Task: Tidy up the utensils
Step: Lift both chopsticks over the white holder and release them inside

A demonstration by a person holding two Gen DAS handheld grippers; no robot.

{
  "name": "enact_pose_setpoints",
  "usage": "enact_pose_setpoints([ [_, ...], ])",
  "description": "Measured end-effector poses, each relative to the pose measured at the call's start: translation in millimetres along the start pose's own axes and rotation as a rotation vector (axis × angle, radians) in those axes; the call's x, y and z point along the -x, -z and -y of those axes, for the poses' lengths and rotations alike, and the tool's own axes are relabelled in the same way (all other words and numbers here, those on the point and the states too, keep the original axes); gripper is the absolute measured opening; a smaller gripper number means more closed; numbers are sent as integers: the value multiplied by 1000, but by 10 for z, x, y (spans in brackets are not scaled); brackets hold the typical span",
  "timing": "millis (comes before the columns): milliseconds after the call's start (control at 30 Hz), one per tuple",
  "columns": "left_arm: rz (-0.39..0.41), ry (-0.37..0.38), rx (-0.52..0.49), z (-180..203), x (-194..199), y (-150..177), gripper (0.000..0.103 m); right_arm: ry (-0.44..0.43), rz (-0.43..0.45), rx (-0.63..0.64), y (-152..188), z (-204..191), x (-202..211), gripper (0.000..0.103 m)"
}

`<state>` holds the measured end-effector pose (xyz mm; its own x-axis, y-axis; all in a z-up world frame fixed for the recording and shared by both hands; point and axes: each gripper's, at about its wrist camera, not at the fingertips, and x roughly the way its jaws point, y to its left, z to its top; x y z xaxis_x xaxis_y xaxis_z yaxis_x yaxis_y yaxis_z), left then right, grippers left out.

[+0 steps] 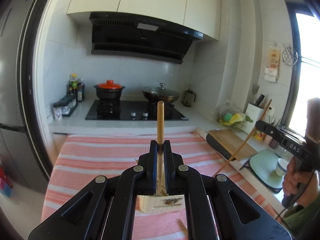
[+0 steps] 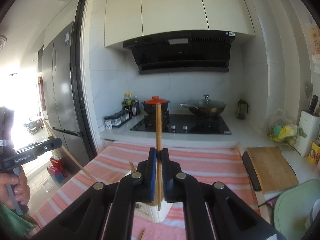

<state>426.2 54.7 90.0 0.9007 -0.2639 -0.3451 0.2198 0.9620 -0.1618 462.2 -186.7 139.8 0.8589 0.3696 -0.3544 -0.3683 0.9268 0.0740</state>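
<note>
Striped cloth (image 1: pixel 112 156) covers tabletop (image 1: pixel 124 125); white holder (image 2: pixel 160 212) on it. Hob (image 1: pixel 136 113) behind, clay pot (image 1: pixel 109 92) left, wok (image 1: pixel 161 96) right. Cutting board (image 1: pixel 232 144) right of cloth.

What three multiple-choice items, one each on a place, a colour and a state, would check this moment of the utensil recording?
1. Where does the pot with the coloured lid stand?
A. on the hob's left burner
B. on the cutting board
C. on the striped cloth

2. What colour are the stripes of the cloth besides white?
A. blue
B. green
C. pink

3. What is the state of the left gripper?
A. open and empty
B. shut on a chopstick
C. shut on a spoon

Answers:
1. A: the pot sits on the hob, left of the lidded wok.
2. C: pink and white bands run across the cloth.
3. B: its jaws pinch a wooden chopstick that sticks up past the fingertips; the right gripper likewise clamps its own chopstick.
</note>
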Motion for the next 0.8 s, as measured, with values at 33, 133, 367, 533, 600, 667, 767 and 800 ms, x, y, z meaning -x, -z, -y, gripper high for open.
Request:
enact_pose_setpoints([
  [33, -21, 1, 11, -22, -141, -8, 4, -4, 5, 6, -32, -22, -91, 5],
  [133, -117, 1, 38, -80, -586, 93, 4, -5, -35, 41, -14, -102, -455, 5],
  [367, -338, -22, 58, -194, -1391, 546, 4, -34, -395, 73, 549, -199, -1557, 5],
  [533, -408, -17, 101, -207, -1598, 603, 39, -84, -529, 5, 842, -207, -2013, 14],
  [600, -379, -27, 122, -245, -1431, 547, 70, -91, -500, -43, 761, -182, -1933, 25],
  [667, -330, -39, 98, -278, -1189, 452, 77, -110, -432, -84, 604, -136, -1699, 30],
  [767, -289, -81, 42, -324, -745, 410, 94, -90, -336, -55, 428, -91, -1226, 42],
  [800, -278, -94, 19, -331, -575, 442, 98, -83, -316, -37, 420, -74, -1051, 48],
])
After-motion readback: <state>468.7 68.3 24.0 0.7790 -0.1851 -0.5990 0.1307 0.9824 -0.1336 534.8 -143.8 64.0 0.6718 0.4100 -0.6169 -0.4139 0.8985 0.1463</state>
